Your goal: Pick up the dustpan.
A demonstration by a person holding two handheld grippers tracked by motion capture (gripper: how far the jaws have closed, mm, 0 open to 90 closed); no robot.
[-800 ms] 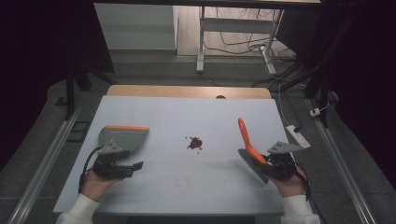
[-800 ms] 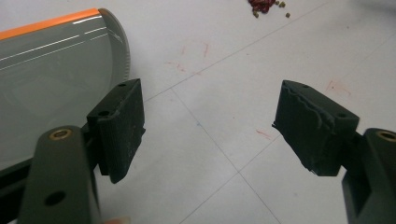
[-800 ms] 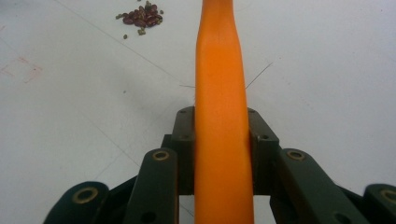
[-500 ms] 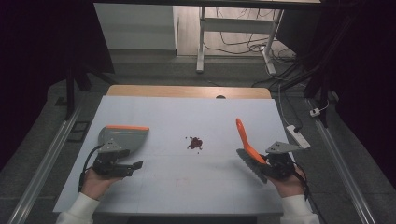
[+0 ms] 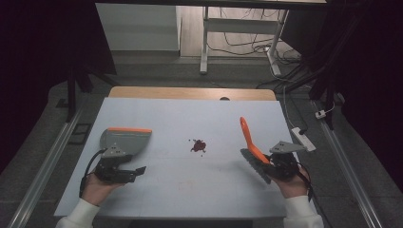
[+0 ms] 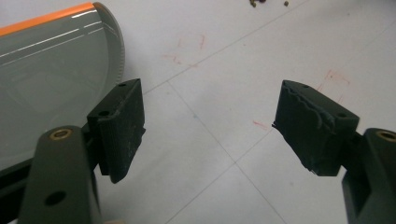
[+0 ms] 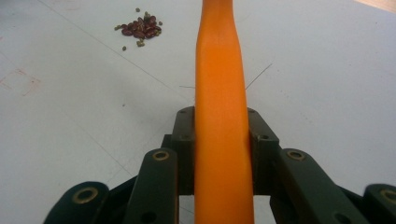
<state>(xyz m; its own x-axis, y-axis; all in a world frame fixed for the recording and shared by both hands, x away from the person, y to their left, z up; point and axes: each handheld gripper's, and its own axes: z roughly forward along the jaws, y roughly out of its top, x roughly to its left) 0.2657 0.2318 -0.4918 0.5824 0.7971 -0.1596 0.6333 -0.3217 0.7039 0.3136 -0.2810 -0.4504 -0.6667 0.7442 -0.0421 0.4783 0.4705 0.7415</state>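
Two grippers sit low over the white tabletop (image 5: 190, 190), one in each of the person's hands, with a small heap of dark red beans (image 5: 198, 145) lying between them as the landmark. The right gripper (image 5: 280, 164) is well to the right of the beans, and its jaws are clamped on the orange handle of a brush (image 5: 252, 145). In the right gripper view the handle (image 7: 222, 116) runs straight up between the two black jaws, pressed on both sides, and the beans (image 7: 140, 27) lie farther off, up and to the left of it. From the high view the handle slants up and away from the gripper toward the far edge of the tabletop, while the dark bristle head lies down at the gripper, on the side nearer the beans.

The left gripper (image 5: 121, 172) is well to the left of the beans and nearer the person. Its jaws stand wide apart with nothing between them; the left gripper view shows bare tabletop in the gap (image 6: 210, 126). A grey dustpan with an orange edge (image 5: 126, 140) lies flat just beyond that gripper, also left of the beans, its orange edge on the far side. In the left gripper view the dustpan (image 6: 51, 70) sits just beside the left-hand jaw; whether they touch I cannot tell.
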